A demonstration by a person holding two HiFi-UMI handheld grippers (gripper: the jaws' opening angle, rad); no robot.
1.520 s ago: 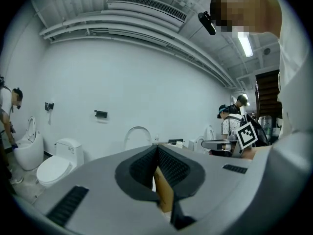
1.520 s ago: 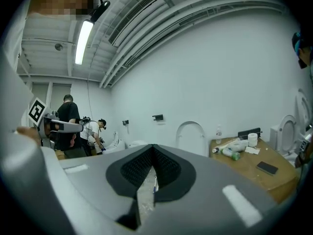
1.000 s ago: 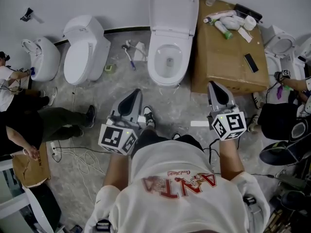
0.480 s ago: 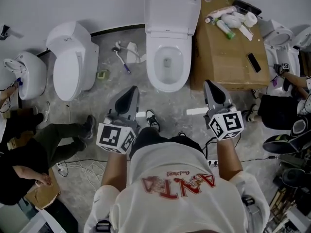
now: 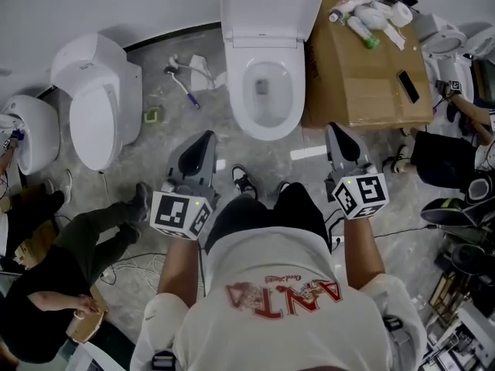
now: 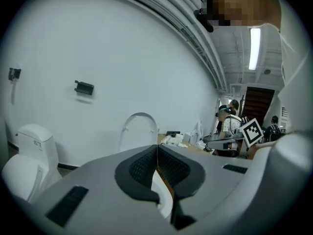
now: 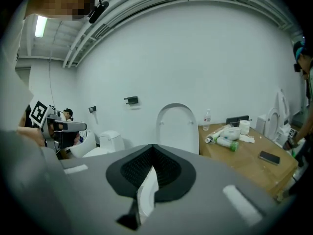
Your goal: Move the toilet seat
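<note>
Nearer toilet (image 5: 241,108) now, left hand-held gripper (image 5: 207,137) and right hand-held gripper (image 5: 333,129) closed; lid (image 5: 272,6) cropped.

Your shirt (image 5: 271,261) carries "ANTA" in red capitals, upside down in the head view. The line of small red script beside it is too fine to read. The cube (image 5: 180,213) on your left gripper (image 5: 204,137) and the cube (image 5: 361,195) on your right gripper (image 5: 335,128) show black-and-white square markers, no letters. At the left edge of the left gripper view, a toilet tank (image 6: 34,142) bears a small dark label, too small to read.
</note>
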